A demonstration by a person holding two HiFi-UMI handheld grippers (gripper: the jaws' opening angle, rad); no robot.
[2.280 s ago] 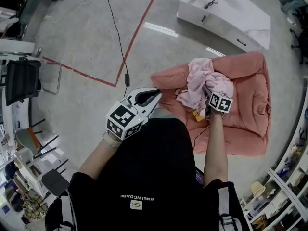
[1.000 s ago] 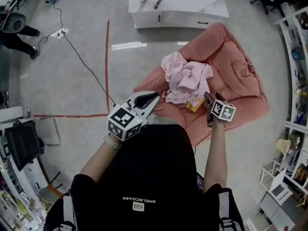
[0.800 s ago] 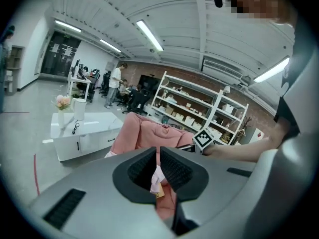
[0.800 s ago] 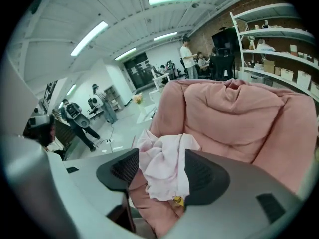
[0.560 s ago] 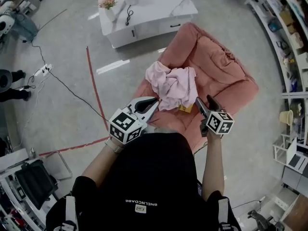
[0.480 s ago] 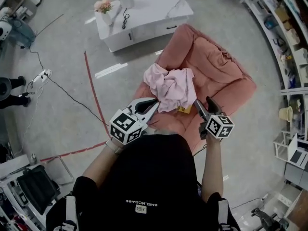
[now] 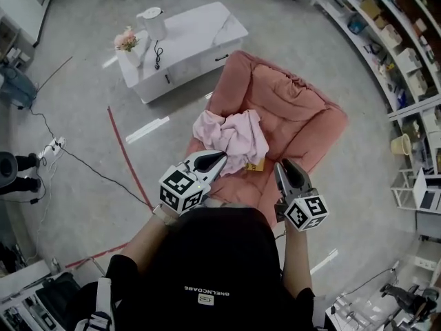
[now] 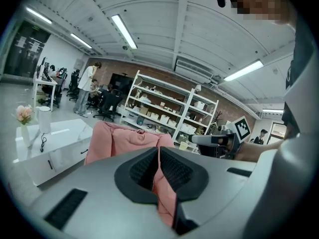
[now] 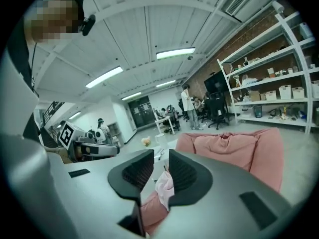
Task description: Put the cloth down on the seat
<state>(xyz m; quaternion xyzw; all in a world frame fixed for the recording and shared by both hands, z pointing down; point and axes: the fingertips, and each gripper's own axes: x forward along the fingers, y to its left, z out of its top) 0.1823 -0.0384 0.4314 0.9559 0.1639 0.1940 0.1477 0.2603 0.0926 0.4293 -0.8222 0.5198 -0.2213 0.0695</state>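
Note:
The crumpled pale pink cloth (image 7: 231, 136) lies on the front of the seat of a salmon-pink armchair (image 7: 296, 112), free of both grippers. My left gripper (image 7: 220, 158) hovers just short of the cloth's near edge, its jaws together and empty. My right gripper (image 7: 282, 167) is held over the chair's front edge, to the right of the cloth. Its jaws are closing, with a narrow gap and nothing between them. In the right gripper view, the cloth (image 9: 164, 185) shows through that gap, well beyond my right gripper (image 9: 160, 159). The left gripper view has the chair (image 8: 124, 138) ahead of my left gripper (image 8: 158, 151).
A small yellow tag (image 7: 256, 165) lies by the cloth's right corner. A white low table (image 7: 200, 36) with flowers (image 7: 126, 40) and a jug (image 7: 151, 23) stands beyond the chair. Shelving (image 7: 393, 47) lines the right side. Red floor tape (image 7: 127, 161) and a cable run at the left.
The right gripper has let go of the cloth and drawn back toward me, and its jaws have narrowed. The cloth stays on the seat. The head view has swung round.

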